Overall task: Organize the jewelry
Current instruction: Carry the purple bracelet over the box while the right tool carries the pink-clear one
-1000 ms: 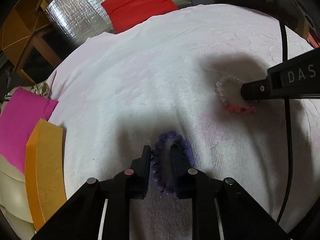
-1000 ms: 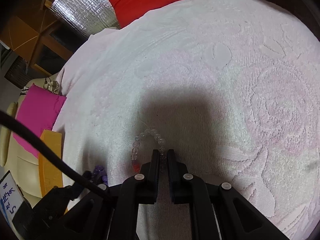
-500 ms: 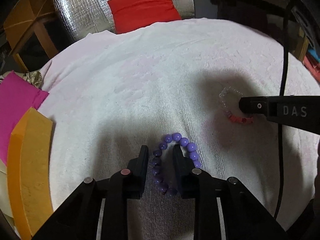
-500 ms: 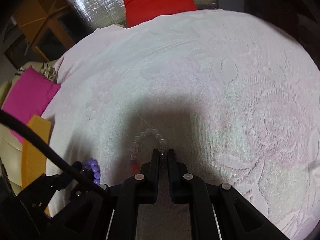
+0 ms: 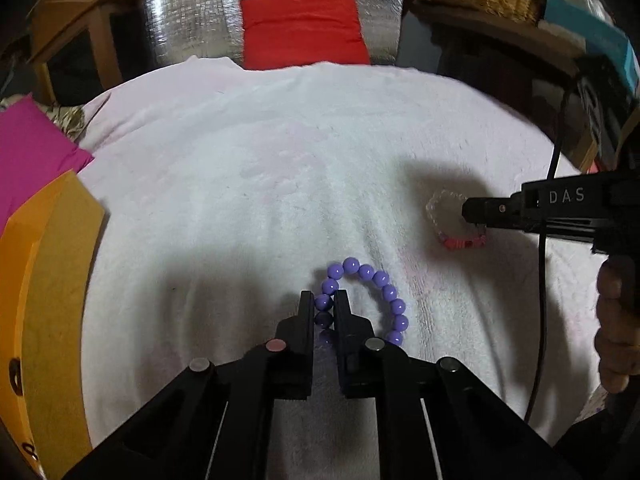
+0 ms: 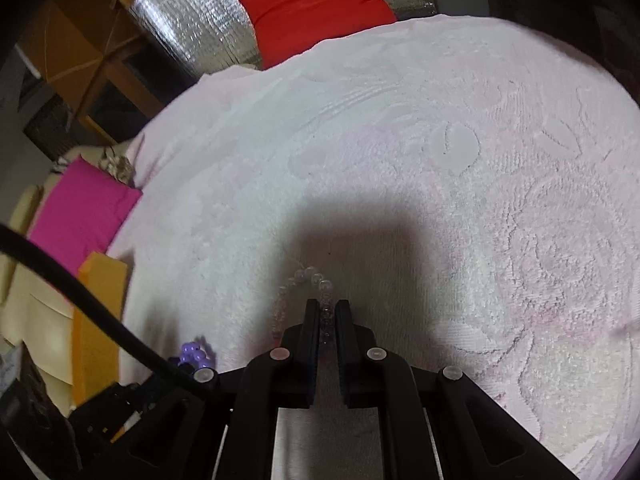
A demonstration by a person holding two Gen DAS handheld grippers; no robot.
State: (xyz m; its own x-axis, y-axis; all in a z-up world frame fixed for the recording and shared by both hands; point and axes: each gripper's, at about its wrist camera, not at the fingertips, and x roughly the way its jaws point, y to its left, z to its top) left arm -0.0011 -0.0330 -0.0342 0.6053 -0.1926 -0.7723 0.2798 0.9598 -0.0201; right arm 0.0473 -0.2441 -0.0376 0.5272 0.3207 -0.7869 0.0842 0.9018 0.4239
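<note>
On a white towel [image 5: 248, 184] spread over the tabletop lie two bead bracelets. Left gripper [image 5: 324, 312] is closed narrowly on the near-left side of a purple bracelet [image 5: 384, 292], a bead or two pinched between its fingers, the rest of the loop curving right on the towel. Right of the purple bracelet and farther back, the right gripper [image 6: 327, 316] is nearly closed on one side of a clear bracelet [image 6: 308, 280] with a red section, so that each loop can probably be lifted by its strand. An orange box [image 5: 48, 280] sits left of the towel, possibly the bracelets' destination. A red cushion [image 5: 304, 28] sits beyond.
</note>
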